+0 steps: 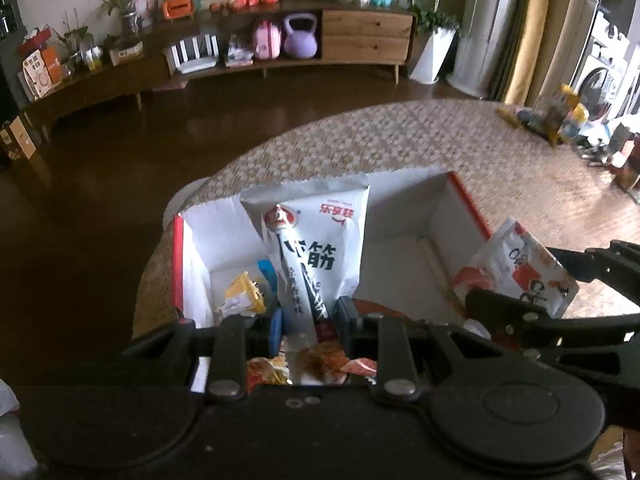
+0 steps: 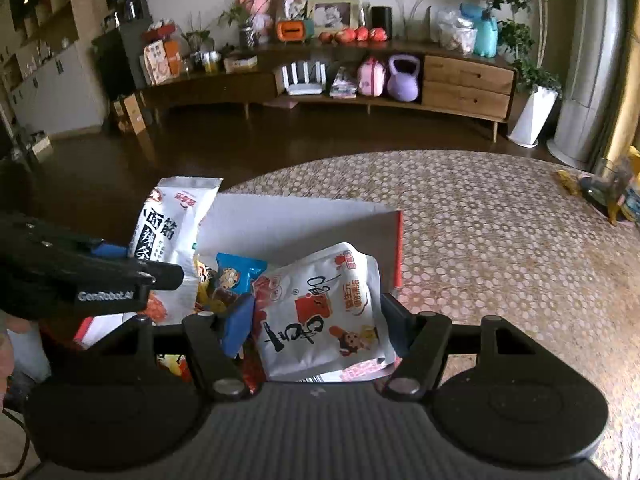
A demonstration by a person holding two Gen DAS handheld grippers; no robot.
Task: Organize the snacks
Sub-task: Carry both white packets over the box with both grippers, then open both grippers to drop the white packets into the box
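Observation:
A white box with red edges [image 1: 404, 216] sits on the round patterned table [image 1: 400, 140]. My left gripper [image 1: 308, 316] is shut on a white and black snack bag [image 1: 316, 240] and holds it upright over the box's left part. My right gripper [image 2: 316, 320] is shut on a white and red snack bag [image 2: 320, 312], tilted over the box [image 2: 300, 220]. The right gripper and its bag [image 1: 520, 268] show at the right in the left wrist view. The left gripper and its bag [image 2: 168, 228] show at the left in the right wrist view. Yellow, blue and red snack packets [image 1: 244, 292] lie in the box.
Several bottles and packets [image 1: 560, 116] stand at the table's far right edge. Beyond the table lie a dark wooden floor and a long low cabinet [image 2: 400, 92] with a purple kettlebell, toys and plants. A white plant pot [image 2: 534, 114] stands at the cabinet's right.

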